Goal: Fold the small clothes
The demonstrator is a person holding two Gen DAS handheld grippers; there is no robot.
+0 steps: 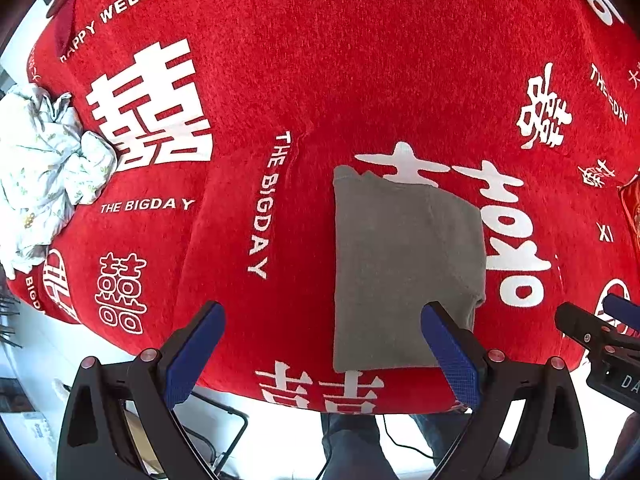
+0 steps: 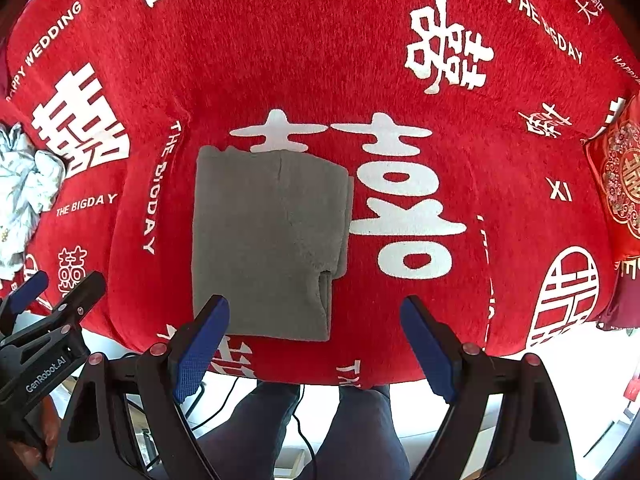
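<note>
Grey folded garment (image 1: 404, 268) lies flat on the red cloth (image 1: 280, 80) that covers our desk, near its front edge, and it is the only grey piece we count. Far to the left we see one crumpled white bundle of cloth (image 1: 40, 168) at the desk's edge. Our left claw (image 1: 320, 344) stands wide, with nothing between its two blue pads (image 1: 192, 356); its right pad shows in front of the garment's lower right corner, though we cannot tell if it touches. Our right claw (image 2: 316, 340) is also spread wide and holds nothing, its left pad over the garment's lower left corner. At the far right sits one red patterned cushion (image 2: 620, 184).
</note>
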